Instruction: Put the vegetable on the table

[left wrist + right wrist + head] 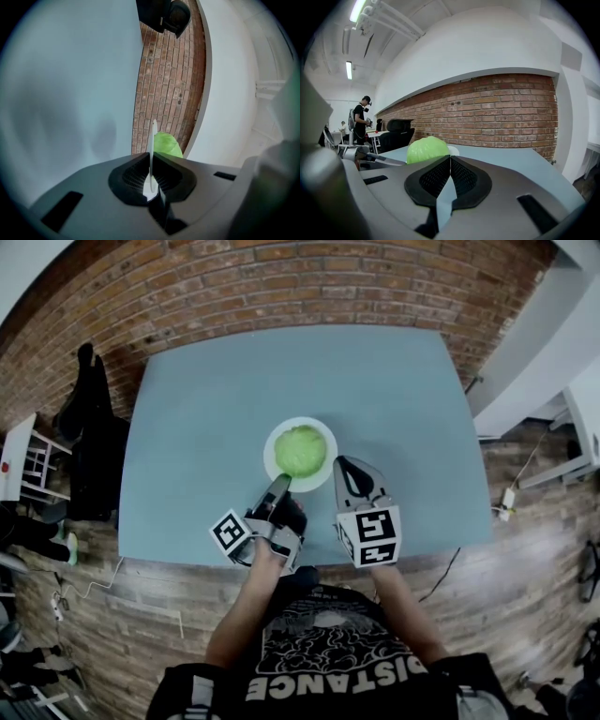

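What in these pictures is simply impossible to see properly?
- Left gripper view: the body of the left gripper covers most of the cabbage; the plate shows only as an edge-on rim.
- Right gripper view: the body of the right gripper hides the cabbage's underside and nearly all the plate.
- Right gripper view: the distant person has hands too small to read.

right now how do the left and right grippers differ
The left gripper is shut on the plate rim; the right gripper is shut on nothing. The left gripper is rolled onto its side, so the table stands upright in its view; the right gripper sits level. Shared: both have their jaws together, and both point toward the vegetable on the plate.
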`<state>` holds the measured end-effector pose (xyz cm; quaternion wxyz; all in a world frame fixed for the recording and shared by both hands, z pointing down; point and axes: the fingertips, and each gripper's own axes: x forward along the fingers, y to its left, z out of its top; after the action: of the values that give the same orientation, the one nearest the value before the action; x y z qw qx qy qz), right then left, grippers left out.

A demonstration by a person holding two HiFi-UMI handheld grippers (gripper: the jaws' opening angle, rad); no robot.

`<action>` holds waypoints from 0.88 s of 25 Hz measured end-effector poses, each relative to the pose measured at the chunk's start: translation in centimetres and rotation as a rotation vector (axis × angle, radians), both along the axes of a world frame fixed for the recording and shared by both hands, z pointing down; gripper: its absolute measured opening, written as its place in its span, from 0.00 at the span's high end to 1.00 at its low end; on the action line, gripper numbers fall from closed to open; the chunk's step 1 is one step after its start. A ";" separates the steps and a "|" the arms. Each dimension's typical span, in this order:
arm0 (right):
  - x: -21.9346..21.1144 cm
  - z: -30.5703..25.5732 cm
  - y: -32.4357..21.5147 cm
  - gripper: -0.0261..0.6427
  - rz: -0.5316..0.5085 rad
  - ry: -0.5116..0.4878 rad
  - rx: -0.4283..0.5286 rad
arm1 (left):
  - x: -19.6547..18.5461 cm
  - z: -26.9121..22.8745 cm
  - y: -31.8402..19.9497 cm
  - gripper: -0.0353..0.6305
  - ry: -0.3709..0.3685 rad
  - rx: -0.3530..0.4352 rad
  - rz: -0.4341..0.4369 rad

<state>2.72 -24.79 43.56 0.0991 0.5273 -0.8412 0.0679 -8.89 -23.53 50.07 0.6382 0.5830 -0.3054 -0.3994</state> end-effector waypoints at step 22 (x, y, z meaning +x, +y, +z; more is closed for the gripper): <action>-1.2 4.9 -2.2 0.95 0.040 0.034 -0.097 | -0.9 7.9 -1.8 0.92 -0.145 -0.148 0.120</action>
<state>1.54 -27.00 48.46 0.1374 0.5397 -0.8243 0.1016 -9.84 -25.34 57.99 0.6783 0.5790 -0.3440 -0.2938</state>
